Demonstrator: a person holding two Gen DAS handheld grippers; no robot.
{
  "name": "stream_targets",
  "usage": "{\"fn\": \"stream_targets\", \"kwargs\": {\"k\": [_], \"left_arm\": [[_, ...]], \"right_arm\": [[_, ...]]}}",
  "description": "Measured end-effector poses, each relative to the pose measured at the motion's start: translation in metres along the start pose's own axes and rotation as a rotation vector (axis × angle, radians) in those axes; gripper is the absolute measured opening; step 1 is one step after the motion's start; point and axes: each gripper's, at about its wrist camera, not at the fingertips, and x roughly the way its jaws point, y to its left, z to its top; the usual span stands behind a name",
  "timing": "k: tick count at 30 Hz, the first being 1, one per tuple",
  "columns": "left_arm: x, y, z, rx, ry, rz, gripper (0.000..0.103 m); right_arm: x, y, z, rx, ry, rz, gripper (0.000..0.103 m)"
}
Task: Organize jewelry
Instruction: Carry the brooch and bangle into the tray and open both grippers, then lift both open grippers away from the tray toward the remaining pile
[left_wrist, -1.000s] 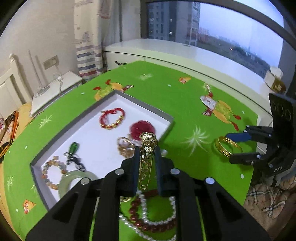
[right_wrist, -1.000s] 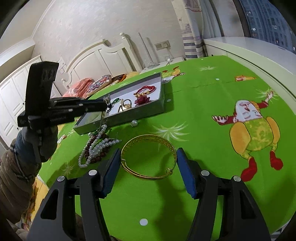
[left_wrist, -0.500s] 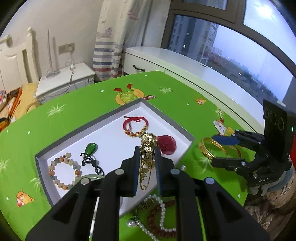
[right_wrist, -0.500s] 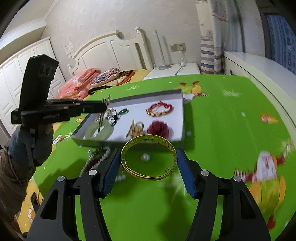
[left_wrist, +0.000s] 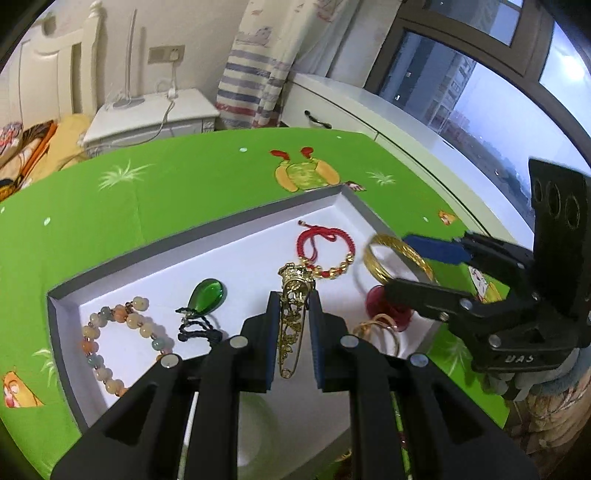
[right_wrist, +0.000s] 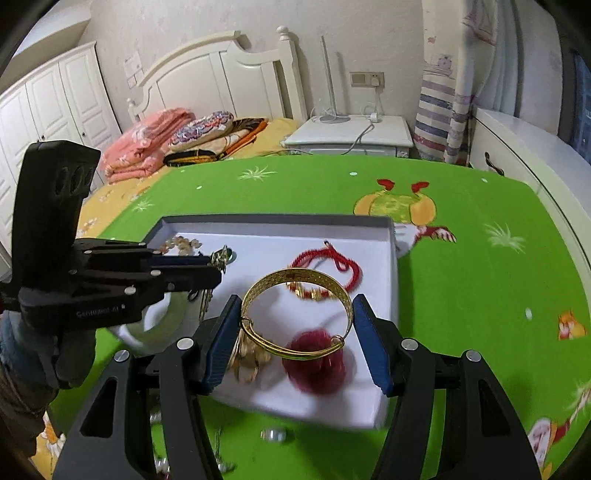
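My left gripper (left_wrist: 293, 347) is shut on a gold filigree brooch (left_wrist: 293, 295) and holds it above the white tray (left_wrist: 110, 266). My right gripper (right_wrist: 295, 339) is shut on a gold bangle (right_wrist: 295, 317) and holds it over the tray's near right part (right_wrist: 391, 258). The bangle also shows in the left wrist view (left_wrist: 391, 262). In the tray lie a red cord bracelet (left_wrist: 325, 251), a green pendant (left_wrist: 207, 295), a beaded bracelet (left_wrist: 110, 343), a dark red flower (right_wrist: 314, 365), gold rings (left_wrist: 380, 328) and a pale jade bangle (right_wrist: 162, 325).
The tray sits on a green cartoon tablecloth (right_wrist: 480, 277). Pearl beads (right_wrist: 273, 435) lie on the cloth in front of the tray. A bed (right_wrist: 207, 129), a white nightstand (right_wrist: 351, 133) and a window ledge (left_wrist: 369, 110) stand beyond the table.
Both grippers have moved forward over the tray with their pieces still held. The bangle has gone from above the cloth to above the tray's near right part.
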Motion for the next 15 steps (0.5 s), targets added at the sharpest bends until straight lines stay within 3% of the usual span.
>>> {"fn": "stream_targets", "kwargs": {"k": [7,9,11,15], "left_arm": [[0.012,0.01,-0.01,-0.045,0.031,0.001,0.019],[0.01,0.013,-0.013,-0.047,0.023,0.003,0.03],[0.005,0.008,-0.019,-0.026,0.018,-0.011,0.048],[-0.002,-0.004,-0.029,0.013,0.016,-0.025,0.053]], "right_arm": [[0.033,0.005,0.024,-0.031,0.028,-0.026,0.059],[0.04,0.008,0.028,-0.041,0.04,-0.031,0.059],[0.046,0.011,0.031,-0.05,0.05,-0.025,0.059],[0.062,0.024,0.039,-0.081,0.092,-0.016,0.059]]}}
